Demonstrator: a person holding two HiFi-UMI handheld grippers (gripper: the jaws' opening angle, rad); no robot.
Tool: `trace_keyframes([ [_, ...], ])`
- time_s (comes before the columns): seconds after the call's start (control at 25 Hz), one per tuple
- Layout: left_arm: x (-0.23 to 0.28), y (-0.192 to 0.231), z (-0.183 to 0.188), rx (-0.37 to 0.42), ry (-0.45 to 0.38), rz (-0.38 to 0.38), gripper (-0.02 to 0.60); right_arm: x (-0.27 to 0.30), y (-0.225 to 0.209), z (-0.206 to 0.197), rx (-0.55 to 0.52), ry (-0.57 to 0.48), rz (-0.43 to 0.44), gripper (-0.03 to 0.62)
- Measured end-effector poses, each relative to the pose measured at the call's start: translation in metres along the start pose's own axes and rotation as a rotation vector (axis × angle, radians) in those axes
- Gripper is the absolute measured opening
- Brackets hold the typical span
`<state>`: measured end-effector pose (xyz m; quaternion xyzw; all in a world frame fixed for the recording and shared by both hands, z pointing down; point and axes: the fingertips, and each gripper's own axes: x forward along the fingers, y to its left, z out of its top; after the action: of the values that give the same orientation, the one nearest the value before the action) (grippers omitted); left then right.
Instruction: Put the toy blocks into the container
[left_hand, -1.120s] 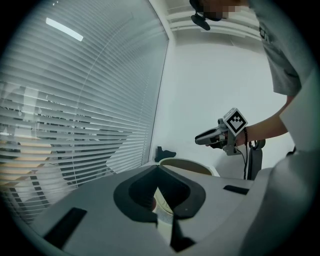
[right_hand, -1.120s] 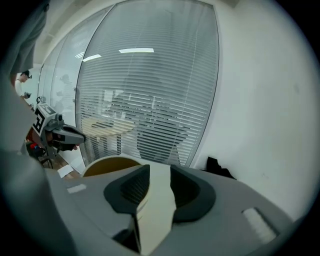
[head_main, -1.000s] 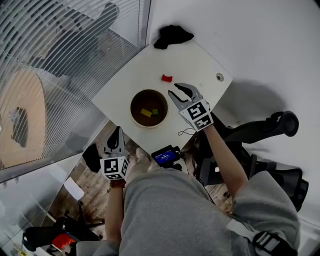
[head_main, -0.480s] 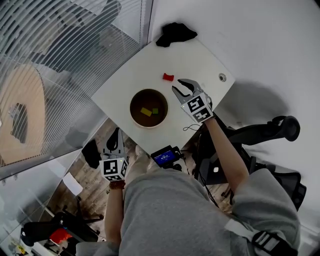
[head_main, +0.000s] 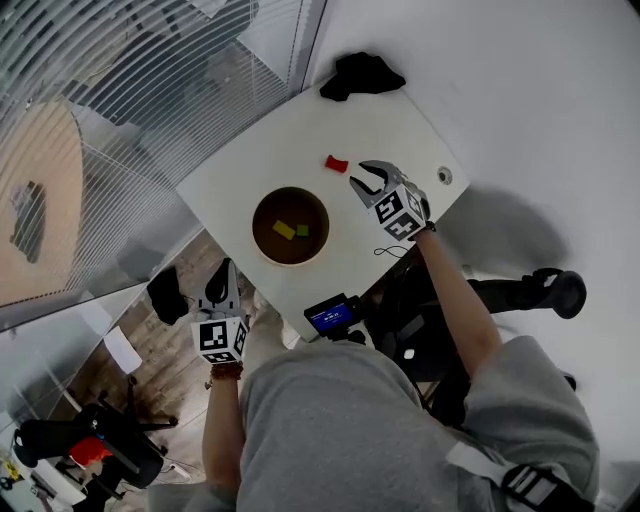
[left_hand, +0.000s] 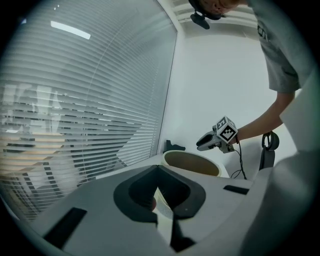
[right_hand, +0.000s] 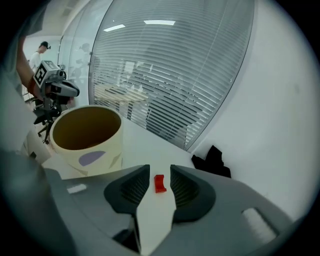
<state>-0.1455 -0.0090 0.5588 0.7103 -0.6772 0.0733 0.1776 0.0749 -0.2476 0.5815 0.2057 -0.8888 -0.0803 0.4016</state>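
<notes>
A red block (head_main: 335, 163) lies on the white table (head_main: 250, 170), beyond the round container (head_main: 258, 250). A yellow block (head_main: 284, 230) and a green block (head_main: 302, 230) lie inside the container. My right gripper (head_main: 365, 178) is open just right of the red block and points at it, a short way off. In the right gripper view the red block (right_hand: 159, 183) shows in the gap of that gripper (right_hand: 159, 170), untouched. My left gripper (head_main: 225, 270) hangs off the table's near edge, its fingertips together and nothing seen in them (left_hand: 160, 170).
A black cloth (head_main: 362, 72) lies on the table's far corner. A cable hole (head_main: 444, 176) sits near the right edge. A black device with a blue screen (head_main: 330, 315) is below the near edge, an office chair (head_main: 545, 290) to the right and slatted blinds (head_main: 120, 90) to the left.
My right gripper has gone from beside the container toward the red block and sunk closer to the table, rolling a little. The left gripper has barely moved.
</notes>
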Motion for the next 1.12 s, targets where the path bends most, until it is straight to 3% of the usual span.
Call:
trace_keyframes([
  [0.24, 0.005, 0.004, -0.005, -0.064, 0.005, 0.136, 0.008, 0.033, -0.013, -0.031, -0.026, 0.042, 0.115, 0.14],
  [0.8, 0.024, -0.005, -0.016, -0.144, 0.025, 0.273, 0.008, 0.113, -0.018, -0.08, -0.022, 0.163, 0.301, 0.149],
  [1.12, 0.016, 0.002, -0.019, -0.144, 0.03, 0.325, 0.008, 0.138, -0.011, -0.11, -0.05, 0.254, 0.348, 0.161],
])
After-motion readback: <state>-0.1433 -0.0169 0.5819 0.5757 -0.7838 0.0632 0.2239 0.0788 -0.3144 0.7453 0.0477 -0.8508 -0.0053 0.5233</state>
